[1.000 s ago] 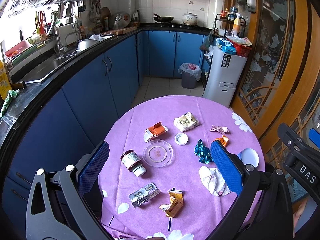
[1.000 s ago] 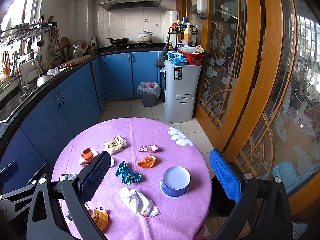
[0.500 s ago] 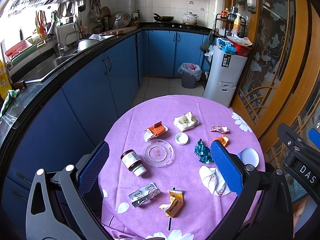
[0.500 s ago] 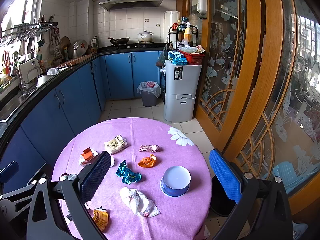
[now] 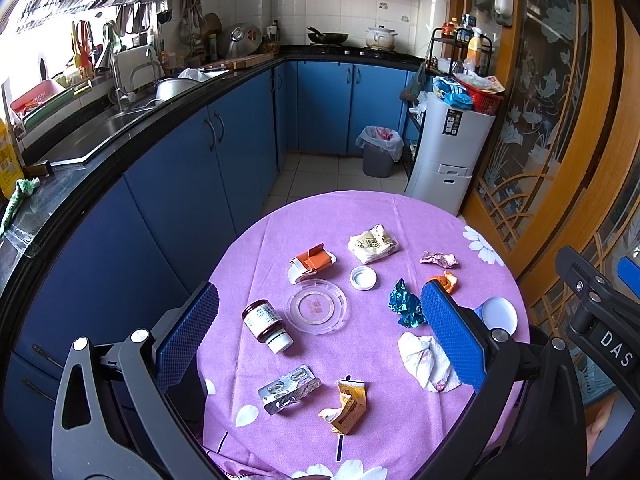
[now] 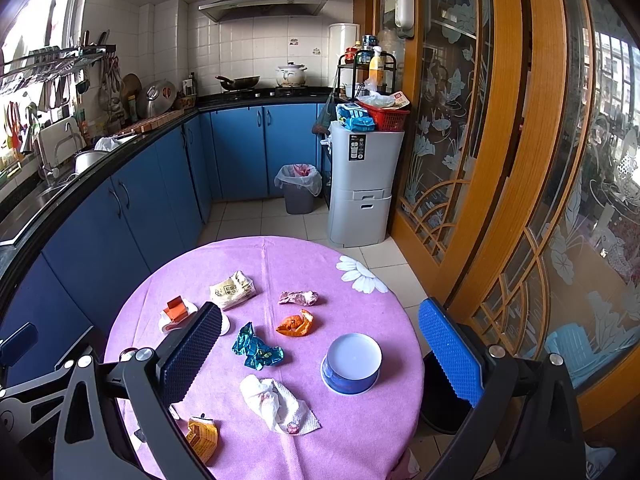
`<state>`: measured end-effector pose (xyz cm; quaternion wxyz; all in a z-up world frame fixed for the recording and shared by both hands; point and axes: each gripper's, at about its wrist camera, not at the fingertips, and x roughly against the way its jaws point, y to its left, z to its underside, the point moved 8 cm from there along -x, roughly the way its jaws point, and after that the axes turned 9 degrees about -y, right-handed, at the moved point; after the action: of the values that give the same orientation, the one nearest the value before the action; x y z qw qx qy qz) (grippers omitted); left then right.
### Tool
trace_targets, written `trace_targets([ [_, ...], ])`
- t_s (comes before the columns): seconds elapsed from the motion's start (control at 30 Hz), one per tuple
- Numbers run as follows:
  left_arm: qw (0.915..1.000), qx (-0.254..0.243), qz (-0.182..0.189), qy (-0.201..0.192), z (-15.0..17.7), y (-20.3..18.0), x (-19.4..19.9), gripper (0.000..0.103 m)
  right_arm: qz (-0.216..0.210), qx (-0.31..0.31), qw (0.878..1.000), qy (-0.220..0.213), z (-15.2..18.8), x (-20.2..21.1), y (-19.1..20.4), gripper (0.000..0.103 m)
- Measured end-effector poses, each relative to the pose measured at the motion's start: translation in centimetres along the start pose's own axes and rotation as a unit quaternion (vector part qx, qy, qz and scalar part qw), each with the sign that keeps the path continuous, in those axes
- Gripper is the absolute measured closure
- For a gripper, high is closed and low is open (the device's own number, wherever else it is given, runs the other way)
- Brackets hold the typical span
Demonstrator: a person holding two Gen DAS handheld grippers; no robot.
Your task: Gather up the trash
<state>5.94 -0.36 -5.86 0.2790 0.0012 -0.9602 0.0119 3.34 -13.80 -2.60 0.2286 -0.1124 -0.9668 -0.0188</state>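
Blue kitchen cabinets [image 5: 224, 148] and a black counter are seen curving behind a round table [image 5: 400, 208] covered with a purple flowered cloth, on which the trash is scattered. Near the middle of the table a clear plastic lid [image 5: 316, 307] is laid flat, with a brown medicine bottle [image 5: 266, 325] lying on its side just to its left and a white cap [image 5: 363, 278] close by on its right. An orange-and-white box [image 5: 312, 264] and a cream packet [image 5: 373, 243] are found further back. A pink wrapper [image 6: 298, 297], an orange wrapper [image 6: 296, 323] and a blue foil wrapper [image 6: 256, 348] are spread toward the right side, and a crumpled white tissue [image 6: 276, 402] lies nearer the front edge. A silver blister pack [image 5: 289, 388] and a torn yellow packet [image 5: 346, 406] are seen at the near edge. A blue cup with a white lid [image 6: 351, 362] stands upright on the right part of the table. On the floor beyond, a grey bin with a white liner [image 6: 298, 189] is placed beside a tall white unit [image 6: 362, 184].

The left gripper [image 5: 320, 340] is held above the near side of the table with its jaws spread wide and nothing between them. The right gripper [image 6: 320, 354] is likewise held wide apart and empty over the table's right half.
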Motion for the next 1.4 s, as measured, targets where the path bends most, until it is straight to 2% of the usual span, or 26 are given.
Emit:
trace_targets([
  [1.1, 1.0, -0.003, 0.001, 0.005, 0.2, -0.3, 0.0, 0.003, -0.001, -0.001, 1.0, 0.003, -0.3, 0.1, -0.5, 0.007],
  [1.17, 1.0, -0.003, 0.001, 0.005, 0.3, -0.3, -0.2, 0.003, -0.002, -0.002, 1.0, 0.005, 0.5, -0.3, -0.3, 0.007],
  [1.23, 0.9999, 0.0, 0.003, 0.011, 0.6, -0.4, -0.6, 0.003, -0.006, -0.003, 1.0, 0.012, 0.7, -0.8, -0.5, 0.007],
  [1.4, 0.9952, 0.022, 0.001, 0.095, 3.3, 1.0, -4.2, 0.003, -0.004, -0.025, 0.997, 0.068, 2.9, -3.3, -0.9, 0.007],
])
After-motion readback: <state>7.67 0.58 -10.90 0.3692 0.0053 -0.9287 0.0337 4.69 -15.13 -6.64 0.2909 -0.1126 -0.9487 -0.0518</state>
